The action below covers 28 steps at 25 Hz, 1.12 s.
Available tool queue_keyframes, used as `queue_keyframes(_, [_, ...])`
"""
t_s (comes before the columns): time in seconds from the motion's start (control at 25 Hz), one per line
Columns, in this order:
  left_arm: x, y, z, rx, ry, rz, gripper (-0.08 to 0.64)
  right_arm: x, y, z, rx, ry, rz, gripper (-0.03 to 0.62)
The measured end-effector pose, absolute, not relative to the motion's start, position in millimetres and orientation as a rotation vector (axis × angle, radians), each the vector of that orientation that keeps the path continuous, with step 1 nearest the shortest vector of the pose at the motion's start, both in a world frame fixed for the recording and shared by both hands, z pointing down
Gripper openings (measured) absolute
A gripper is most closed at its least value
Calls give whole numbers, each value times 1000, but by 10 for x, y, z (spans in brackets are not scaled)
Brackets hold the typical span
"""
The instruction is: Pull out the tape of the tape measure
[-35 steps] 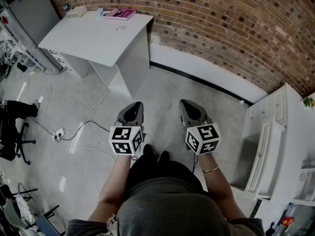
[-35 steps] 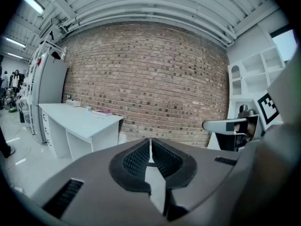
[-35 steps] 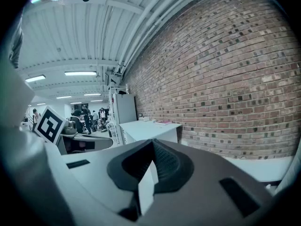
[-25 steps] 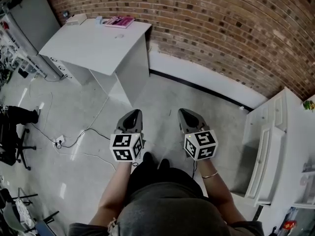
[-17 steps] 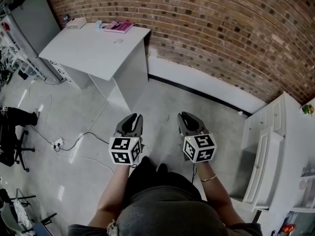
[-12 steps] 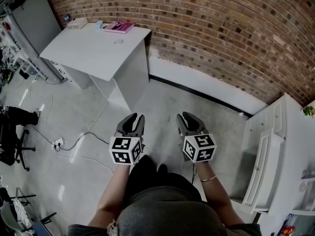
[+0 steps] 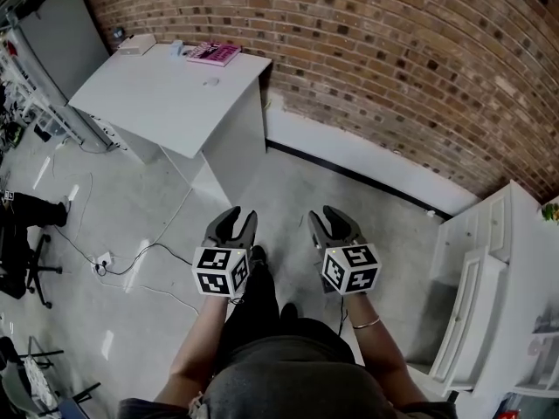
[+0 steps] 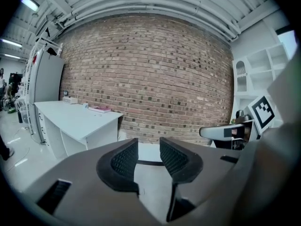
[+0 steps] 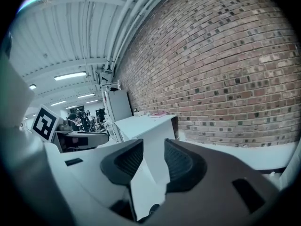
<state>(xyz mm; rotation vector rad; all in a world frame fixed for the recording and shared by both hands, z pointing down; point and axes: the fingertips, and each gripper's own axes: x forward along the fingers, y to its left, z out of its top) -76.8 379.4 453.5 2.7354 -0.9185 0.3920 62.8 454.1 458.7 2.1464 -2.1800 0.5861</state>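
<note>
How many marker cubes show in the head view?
2. The left cube sits on the left gripper, the right cube on the right gripper, whose empty tongs are opening; both low at centre. None seems hidden.

Left claw [image 8: 149, 147]: jaws apart, nothing between them, only floor [image 8: 148, 182] shows through the gap. Brick wall [image 8: 150, 74] straight ahead. White table [image 8: 70, 121] at left, against the wall, with a pink book [image 8: 99, 109] and small white box [image 8: 70, 100] at its far edge. White shelves [image 8: 263, 62] at right.
</note>
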Motion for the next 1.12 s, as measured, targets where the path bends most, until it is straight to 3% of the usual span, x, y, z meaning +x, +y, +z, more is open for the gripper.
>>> queue_keyframes(1.12, [-493, 687, 4490, 2718, -967, 406, 132, 984, 1490, 4545, 2111, -2183, 632, 127])
